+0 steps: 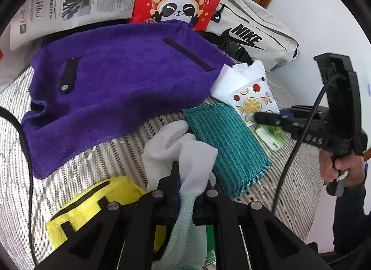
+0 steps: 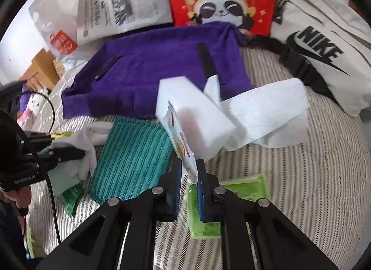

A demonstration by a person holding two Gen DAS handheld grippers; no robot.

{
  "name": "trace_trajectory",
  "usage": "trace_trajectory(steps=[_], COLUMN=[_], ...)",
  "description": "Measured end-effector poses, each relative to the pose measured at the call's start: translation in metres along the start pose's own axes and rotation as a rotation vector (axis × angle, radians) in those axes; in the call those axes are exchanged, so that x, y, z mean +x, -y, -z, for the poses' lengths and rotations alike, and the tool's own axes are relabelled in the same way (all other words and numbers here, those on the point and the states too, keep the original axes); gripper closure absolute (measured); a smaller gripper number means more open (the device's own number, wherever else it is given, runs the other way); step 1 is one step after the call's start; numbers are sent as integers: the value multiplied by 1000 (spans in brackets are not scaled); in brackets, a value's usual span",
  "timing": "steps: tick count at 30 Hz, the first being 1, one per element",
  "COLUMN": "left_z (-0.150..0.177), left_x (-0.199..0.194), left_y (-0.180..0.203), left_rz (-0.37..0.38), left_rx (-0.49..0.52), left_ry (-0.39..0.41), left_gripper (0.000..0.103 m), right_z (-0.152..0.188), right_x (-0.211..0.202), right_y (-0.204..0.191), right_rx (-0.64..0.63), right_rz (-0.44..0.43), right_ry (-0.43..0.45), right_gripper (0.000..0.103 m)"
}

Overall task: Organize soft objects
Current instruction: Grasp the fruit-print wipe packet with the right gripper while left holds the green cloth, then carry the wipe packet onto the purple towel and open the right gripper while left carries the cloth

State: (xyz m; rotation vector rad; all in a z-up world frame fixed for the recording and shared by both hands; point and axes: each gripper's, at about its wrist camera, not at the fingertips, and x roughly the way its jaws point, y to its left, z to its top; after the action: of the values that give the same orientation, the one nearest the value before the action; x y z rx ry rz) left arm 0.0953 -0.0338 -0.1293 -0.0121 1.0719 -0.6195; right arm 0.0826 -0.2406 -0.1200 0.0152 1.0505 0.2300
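Two hand-held grippers work over a striped bed cover (image 2: 301,177). At left, the left hand-held gripper (image 1: 189,184) is clamped on a white sock (image 1: 185,151), beside a teal cloth (image 1: 227,144) below the purple towel (image 1: 116,84). Right of those, the right hand-held gripper (image 2: 188,177) pinches a fruit-print wipe packet (image 2: 183,151), its far end touching a white foam block (image 2: 194,117) and tissue (image 2: 266,112).

The left hand-held gripper (image 1: 189,177) is clamping a white fabric glove (image 1: 180,154) at six o'clock. A purple terry towel (image 1: 116,79) is lying at ten o'clock, touching a teal ribbed cloth (image 1: 227,144) beside it. The right hand-held gripper (image 1: 257,117) is pinching a fruit-printed packet (image 1: 251,103) at three o'clock.
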Motion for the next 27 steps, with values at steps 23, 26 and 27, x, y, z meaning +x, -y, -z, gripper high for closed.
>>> trace_trajectory(steps=[23, 26, 27], left_z=[1, 1, 1], left_x=[-23, -28, -29], left_y=[-1, -4, -5], left_rz=[-7, 6, 12], left_rx=[-27, -40, -45], left_ry=[38, 53, 54], left_gripper=[96, 96, 96], right_z=[11, 12, 12], right_x=[-25, -32, -34], right_y=[5, 2, 1], right_rx=[-3, -12, -16], right_rz=[-26, -23, -24], right_ry=[79, 91, 93], right_gripper=[100, 100, 100])
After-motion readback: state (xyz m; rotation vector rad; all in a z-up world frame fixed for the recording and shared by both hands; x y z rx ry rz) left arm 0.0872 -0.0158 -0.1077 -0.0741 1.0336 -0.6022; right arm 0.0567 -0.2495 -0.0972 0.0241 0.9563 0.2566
